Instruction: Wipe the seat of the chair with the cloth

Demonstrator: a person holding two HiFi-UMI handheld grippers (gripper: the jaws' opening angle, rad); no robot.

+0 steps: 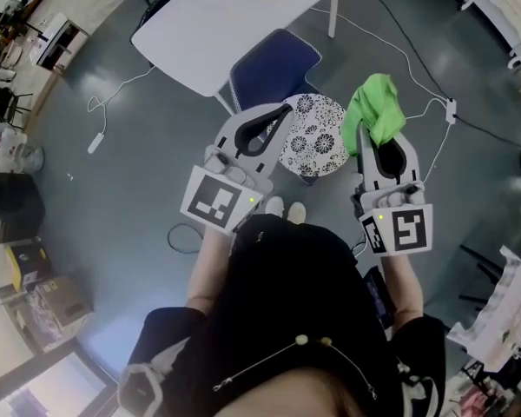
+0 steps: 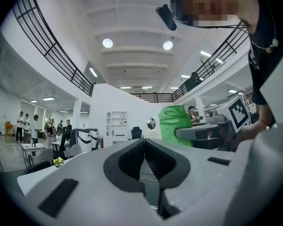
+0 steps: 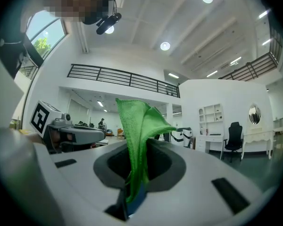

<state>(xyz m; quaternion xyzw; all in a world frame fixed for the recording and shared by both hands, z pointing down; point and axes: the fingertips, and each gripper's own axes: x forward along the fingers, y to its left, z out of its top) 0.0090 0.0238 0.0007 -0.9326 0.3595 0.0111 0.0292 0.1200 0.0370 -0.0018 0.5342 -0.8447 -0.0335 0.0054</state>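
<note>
Presently we record the right hand-held gripper (image 3: 140, 154) clamped on the green cloth (image 3: 139, 121) standing beyond its jaws, the left hand-held gripper (image 2: 145, 147) closed and empty, and the patterned chair seat (image 1: 317, 137) below, between both.

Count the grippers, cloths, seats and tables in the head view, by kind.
Grippers: 2, left gripper shut and empty, right gripper shut on the cloth
Cloths: 1, green cloth
Seats: 2, blue chair and round patterned seat
Tables: 1, white table
Total: 6
</note>
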